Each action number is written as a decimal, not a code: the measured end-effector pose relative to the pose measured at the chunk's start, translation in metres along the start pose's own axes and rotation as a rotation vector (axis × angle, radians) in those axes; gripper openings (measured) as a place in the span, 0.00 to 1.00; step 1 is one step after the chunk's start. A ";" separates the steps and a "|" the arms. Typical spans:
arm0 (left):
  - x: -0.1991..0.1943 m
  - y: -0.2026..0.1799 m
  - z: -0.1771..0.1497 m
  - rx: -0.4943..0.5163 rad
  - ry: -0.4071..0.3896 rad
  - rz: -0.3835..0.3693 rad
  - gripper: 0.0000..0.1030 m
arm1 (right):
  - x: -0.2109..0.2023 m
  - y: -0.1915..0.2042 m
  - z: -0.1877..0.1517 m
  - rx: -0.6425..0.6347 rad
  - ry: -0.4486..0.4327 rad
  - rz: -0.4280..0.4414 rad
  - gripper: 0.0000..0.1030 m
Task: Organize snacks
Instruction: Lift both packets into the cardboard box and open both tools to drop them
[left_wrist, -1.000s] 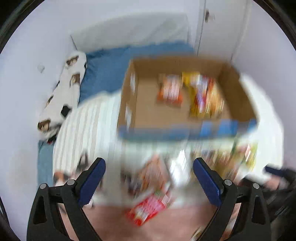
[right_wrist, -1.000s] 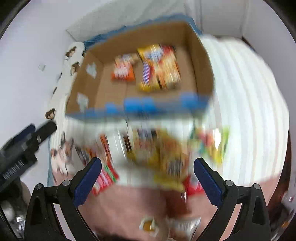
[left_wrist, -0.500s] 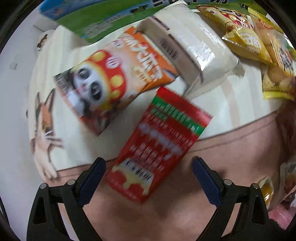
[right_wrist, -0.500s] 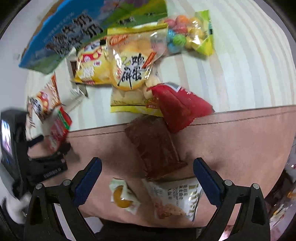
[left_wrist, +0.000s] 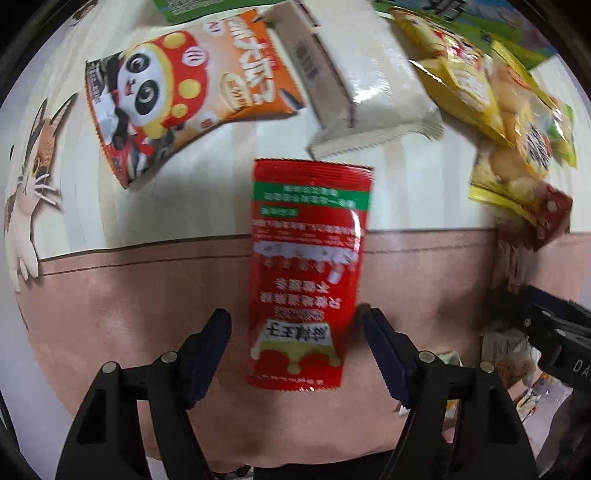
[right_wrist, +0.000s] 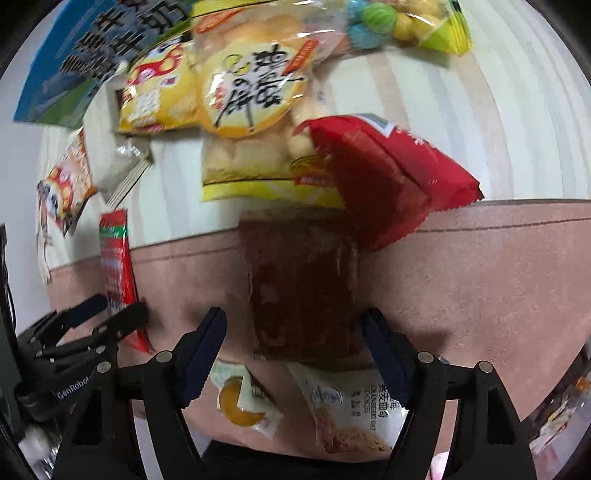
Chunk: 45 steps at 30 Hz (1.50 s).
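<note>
My left gripper (left_wrist: 297, 325) is open, its fingers either side of the lower end of a flat red snack packet (left_wrist: 308, 273) lying on the bed; the right finger looks to touch its edge. My right gripper (right_wrist: 293, 326) is open around a dark brown packet (right_wrist: 303, 284). A red bag (right_wrist: 384, 173) and yellow rice-cracker bags (right_wrist: 255, 99) lie just beyond it. The left gripper (right_wrist: 107, 314) and the red packet (right_wrist: 114, 266) show at the left of the right wrist view.
An orange panda bag (left_wrist: 184, 92), a beige packet (left_wrist: 362, 77) and yellow bags (left_wrist: 498, 107) lie on the striped sheet. The printed side of the box (right_wrist: 85, 55) stands behind. Small packets (right_wrist: 347, 406) lie near the bed edge. The right gripper (left_wrist: 546, 332) is at right.
Both grippers have dropped from above the box down to the snacks on the bed. Both pairs of jaws have narrowed around the packets. The red packet now lies straight between the left fingers.
</note>
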<state>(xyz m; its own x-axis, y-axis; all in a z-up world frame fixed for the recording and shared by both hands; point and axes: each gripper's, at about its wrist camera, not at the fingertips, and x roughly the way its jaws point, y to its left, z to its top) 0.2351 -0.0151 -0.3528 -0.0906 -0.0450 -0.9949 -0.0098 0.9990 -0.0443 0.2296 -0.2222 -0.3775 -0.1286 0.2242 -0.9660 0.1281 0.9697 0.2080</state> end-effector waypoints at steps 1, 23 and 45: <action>0.001 0.002 0.002 -0.009 -0.002 -0.005 0.71 | 0.001 0.001 0.002 0.000 -0.009 -0.012 0.78; 0.022 -0.009 -0.032 -0.063 -0.027 0.023 0.45 | 0.023 0.021 -0.020 -0.050 -0.048 -0.070 0.56; -0.150 -0.014 0.006 -0.067 -0.270 -0.217 0.42 | -0.161 0.032 -0.009 -0.114 -0.253 0.217 0.55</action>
<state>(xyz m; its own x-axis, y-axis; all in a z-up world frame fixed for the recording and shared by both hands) 0.2548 -0.0225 -0.2031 0.1868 -0.2440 -0.9516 -0.0656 0.9634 -0.2599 0.2451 -0.2263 -0.2143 0.1396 0.4089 -0.9018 0.0134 0.9099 0.4146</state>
